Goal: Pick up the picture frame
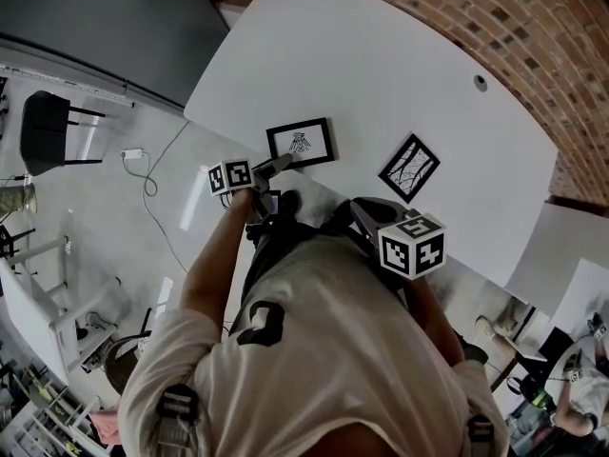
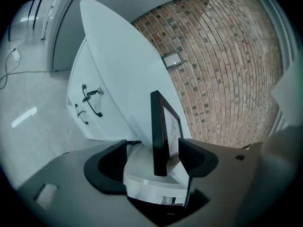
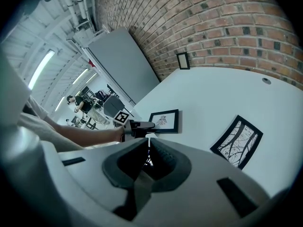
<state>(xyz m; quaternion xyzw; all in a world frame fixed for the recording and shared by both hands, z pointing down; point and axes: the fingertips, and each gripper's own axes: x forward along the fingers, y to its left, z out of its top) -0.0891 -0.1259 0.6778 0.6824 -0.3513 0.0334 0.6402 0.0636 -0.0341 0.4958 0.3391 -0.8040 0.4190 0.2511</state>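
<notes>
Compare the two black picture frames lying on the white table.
Drawing frame: small sketch on white; branch frame: bold dark lines. Drawing frame lies nearly level in the head view; branch frame sits diagonal. Drawing frame's edge is between the left gripper's open jaws; branch frame is untouched. Both are black-bordered, flat on the table.

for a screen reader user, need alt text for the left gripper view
The left claw, jaws apart, straddles the edge of a black frame that lies on a white table, not yet gripping it. A brick wall stands behind the table.
</notes>
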